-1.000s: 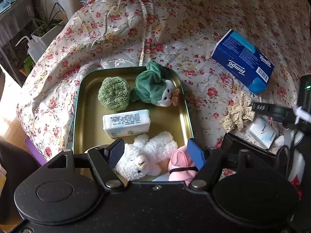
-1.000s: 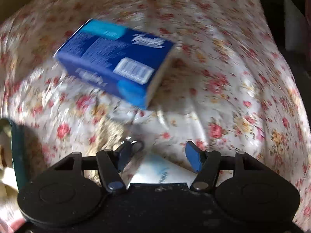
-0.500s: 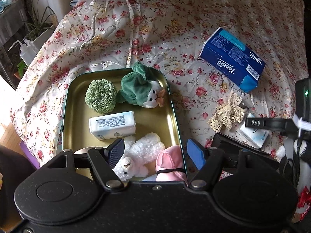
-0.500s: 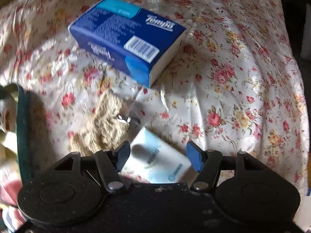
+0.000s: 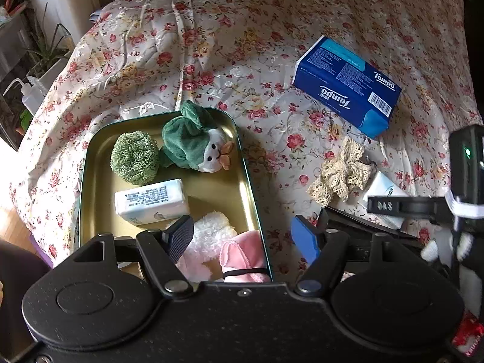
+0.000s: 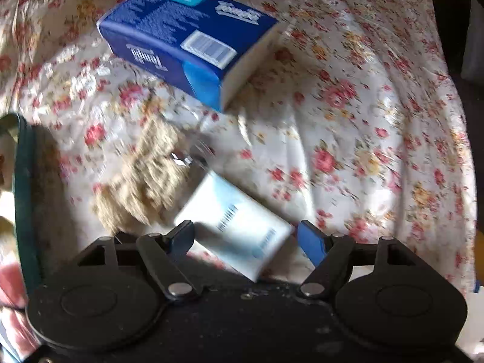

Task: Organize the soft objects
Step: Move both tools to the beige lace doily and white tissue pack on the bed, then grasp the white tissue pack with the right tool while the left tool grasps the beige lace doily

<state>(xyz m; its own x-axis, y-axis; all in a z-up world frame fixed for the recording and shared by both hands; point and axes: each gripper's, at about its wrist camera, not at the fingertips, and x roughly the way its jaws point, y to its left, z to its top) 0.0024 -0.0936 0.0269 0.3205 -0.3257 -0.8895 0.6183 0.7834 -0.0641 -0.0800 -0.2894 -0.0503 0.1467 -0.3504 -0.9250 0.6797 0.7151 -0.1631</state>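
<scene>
A gold metal tray (image 5: 99,163) lies on the floral bedspread and holds a green knitted ball (image 5: 134,157), a green plush duck (image 5: 193,142), a white tissue pack (image 5: 151,201), a white plush (image 5: 211,231) and a pink cloth (image 5: 242,257). My left gripper (image 5: 245,239) is open above the tray's near right corner. My right gripper (image 6: 248,239) is open over a small white tissue pack (image 6: 236,227), which lies between its fingers. A beige lace scrunchie (image 6: 145,181) (image 5: 338,175) lies beside that pack. A blue Tempo tissue box (image 6: 187,39) (image 5: 348,87) lies farther back.
The tray's green rim (image 6: 24,181) shows at the left of the right wrist view. A plant pot (image 5: 51,66) and a squeeze bottle (image 5: 30,96) stand beyond the bed's left edge. The right gripper's body (image 5: 423,208) sits at the right of the left wrist view.
The right gripper has pulled back, so the small white pack and scrunchie show more fully. The left gripper has drifted right and back; the tray now sits further left in its view.
</scene>
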